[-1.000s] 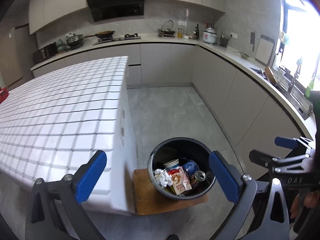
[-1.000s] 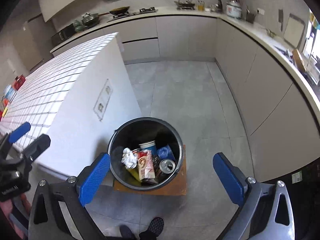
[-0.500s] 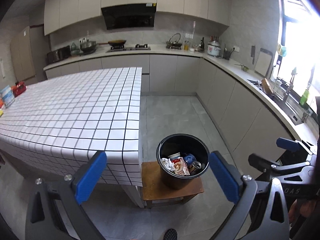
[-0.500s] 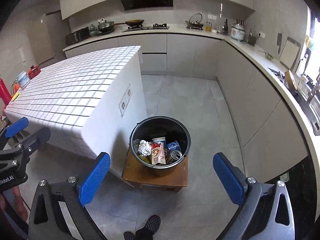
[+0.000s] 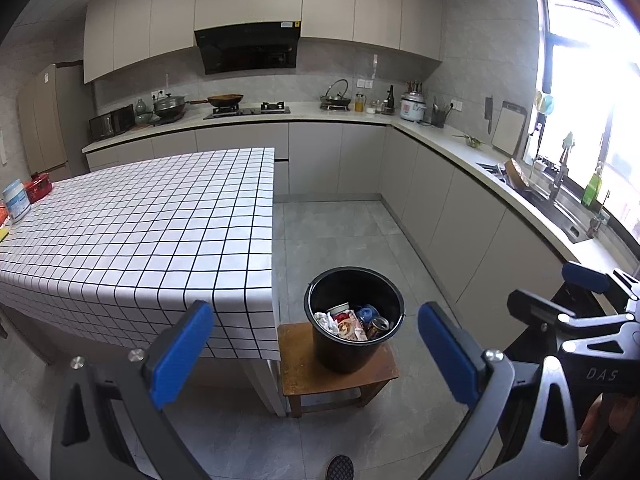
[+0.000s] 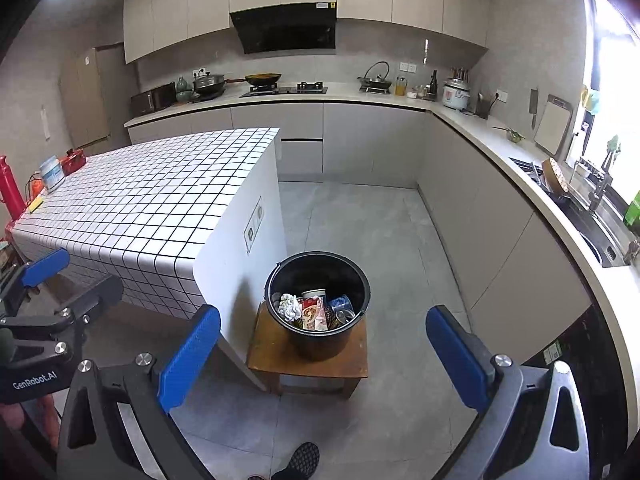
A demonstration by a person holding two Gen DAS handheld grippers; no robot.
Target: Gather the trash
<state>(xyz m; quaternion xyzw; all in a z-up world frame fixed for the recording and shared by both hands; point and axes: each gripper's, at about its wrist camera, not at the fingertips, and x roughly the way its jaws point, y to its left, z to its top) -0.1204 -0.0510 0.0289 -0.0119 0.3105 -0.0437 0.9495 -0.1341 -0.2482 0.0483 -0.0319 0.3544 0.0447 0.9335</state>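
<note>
I'm holding left gripper (image 5: 314, 346) spread, empty | right gripper (image 6: 322, 354) likewise | black bucket (image 6: 320, 344) (trash inside) sitting on wooden stool (image 6: 276, 354).

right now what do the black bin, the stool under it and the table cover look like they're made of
Black bin: probably plastic, with smooth, slightly glossy walls and a thin moulded rim.
Stool: wood, with a brown, worn, matte top and square legs.
Table cover: likely a wipeable vinyl or oilcloth sheet, white with a black grid, hanging smooth over the edge; it could be fabric.
</note>
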